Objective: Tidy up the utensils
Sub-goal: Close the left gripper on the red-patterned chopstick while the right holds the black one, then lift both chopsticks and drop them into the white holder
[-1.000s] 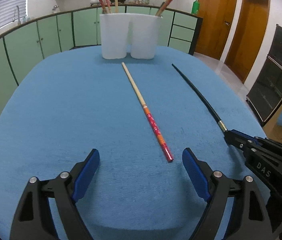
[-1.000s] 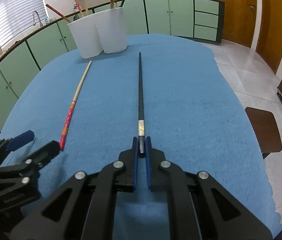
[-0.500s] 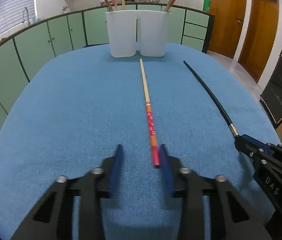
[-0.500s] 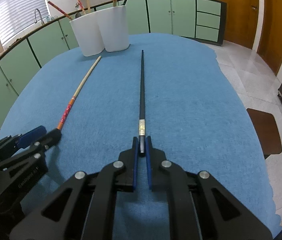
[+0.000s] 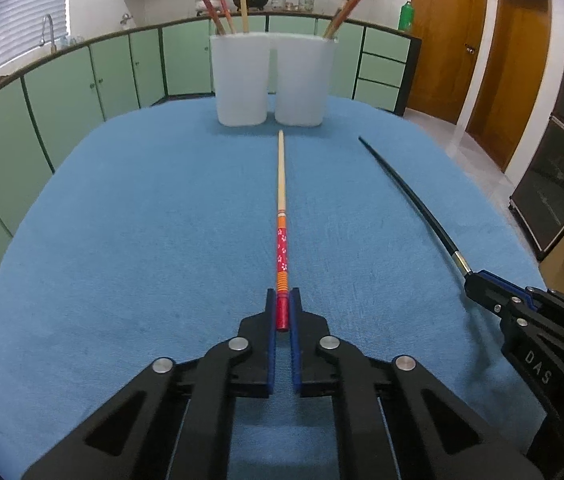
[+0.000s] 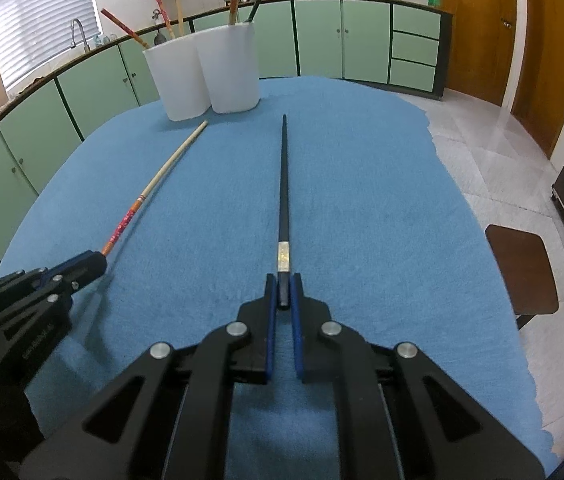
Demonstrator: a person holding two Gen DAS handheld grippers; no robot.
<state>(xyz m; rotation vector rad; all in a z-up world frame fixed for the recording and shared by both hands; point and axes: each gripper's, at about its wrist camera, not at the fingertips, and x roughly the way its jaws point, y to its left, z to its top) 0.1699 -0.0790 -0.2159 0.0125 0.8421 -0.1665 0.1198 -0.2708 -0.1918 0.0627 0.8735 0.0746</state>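
A wooden chopstick [image 5: 281, 184] with a red and orange patterned end lies on the blue tablecloth [image 5: 141, 220], pointing at two white holders. My left gripper [image 5: 282, 300] is shut on its red end. A black chopstick [image 6: 283, 184] with a silver band lies to the right of it, and my right gripper [image 6: 283, 284] is shut on its thick end. Each gripper shows in the other's view: the right gripper [image 5: 478, 284] at the right edge, the left gripper [image 6: 93, 264] at the lower left. The wooden chopstick [image 6: 161, 176] and the black chopstick [image 5: 410, 196] both rest flat.
Two white utensil holders [image 5: 269, 80] stand side by side at the table's far end, each with chopsticks [image 5: 217, 8] sticking up. Green cabinets [image 5: 81, 80] curve behind the table. Beyond the right table edge are a tiled floor and a brown stool [image 6: 522, 268].
My left gripper went from wide open to shut on the red end of the wooden chopstick, shifting right to line up with it. The right gripper kept still, holding the black chopstick.
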